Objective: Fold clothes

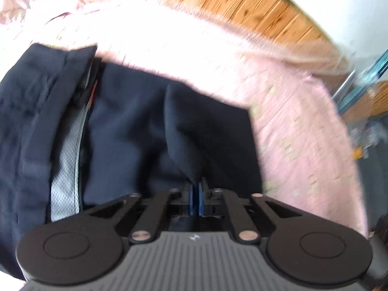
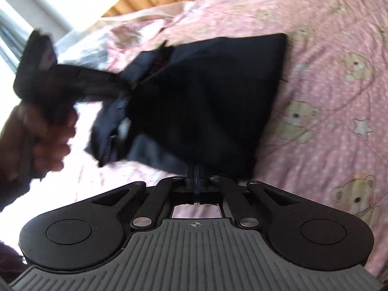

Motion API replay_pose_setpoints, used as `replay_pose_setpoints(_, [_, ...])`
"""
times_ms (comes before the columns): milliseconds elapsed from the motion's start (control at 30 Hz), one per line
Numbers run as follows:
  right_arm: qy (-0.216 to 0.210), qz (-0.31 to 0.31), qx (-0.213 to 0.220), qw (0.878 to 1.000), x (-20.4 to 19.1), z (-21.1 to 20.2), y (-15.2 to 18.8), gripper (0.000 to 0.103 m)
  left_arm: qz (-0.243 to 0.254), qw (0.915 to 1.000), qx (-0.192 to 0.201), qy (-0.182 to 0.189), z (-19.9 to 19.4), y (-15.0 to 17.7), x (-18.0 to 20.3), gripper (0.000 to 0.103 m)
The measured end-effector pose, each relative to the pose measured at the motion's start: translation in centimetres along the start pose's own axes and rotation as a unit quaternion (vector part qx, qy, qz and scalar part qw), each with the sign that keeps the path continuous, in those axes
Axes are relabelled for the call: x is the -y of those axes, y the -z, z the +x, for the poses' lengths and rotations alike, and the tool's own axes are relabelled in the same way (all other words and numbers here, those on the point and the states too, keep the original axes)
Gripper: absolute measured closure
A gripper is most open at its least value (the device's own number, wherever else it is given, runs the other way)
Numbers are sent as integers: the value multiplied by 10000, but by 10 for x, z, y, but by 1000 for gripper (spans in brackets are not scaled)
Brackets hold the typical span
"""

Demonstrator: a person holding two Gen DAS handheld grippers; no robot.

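A dark navy garment [image 1: 126, 131] with a grey mesh lining [image 1: 65, 169] hangs over a pink bed cover. My left gripper [image 1: 196, 186] is shut, pinching a fold of the navy cloth between its blue pads. In the right wrist view the same navy garment [image 2: 206, 97] is stretched, partly folded, above the bed. My right gripper [image 2: 195, 169] is shut on its lower edge. The left gripper [image 2: 126, 86], held by a person's hand [image 2: 36, 135], grips the garment's other side at the left. Both views are blurred by motion.
A pink bed cover [image 2: 327, 84] with bear and star prints spreads under the garment. A wooden headboard [image 1: 242, 2] runs along the far edge. A bright window [image 2: 29, 4] is at upper left in the right wrist view. Blurred furniture [image 1: 363, 97] stands beside the bed.
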State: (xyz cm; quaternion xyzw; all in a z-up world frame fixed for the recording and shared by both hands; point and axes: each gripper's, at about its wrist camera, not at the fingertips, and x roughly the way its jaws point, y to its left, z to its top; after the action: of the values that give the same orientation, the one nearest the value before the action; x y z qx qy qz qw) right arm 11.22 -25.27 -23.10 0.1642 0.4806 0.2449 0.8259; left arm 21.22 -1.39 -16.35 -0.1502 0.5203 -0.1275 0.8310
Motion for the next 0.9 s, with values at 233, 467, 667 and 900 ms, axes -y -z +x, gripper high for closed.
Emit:
replay_pose_setpoints(233, [489,-383,314,9976,3,-3,-10,34,-8,9996,-228,155,-1,-28,12,99])
replay_pose_setpoints(467, [1023,-1549,92,9826,-21,33,-3,35,387,9989,-194,156,-5,-40,45,99])
replay_pose_setpoints(667, [844,-1302,24,9879,-21,21,14,100,348,9989,-316,59,-8,-35,48,98])
replay_pose_setpoints(900, [608,-991,-233,9929,-12,9,31,98,23,9985,-526,-161,7,-18,24,98])
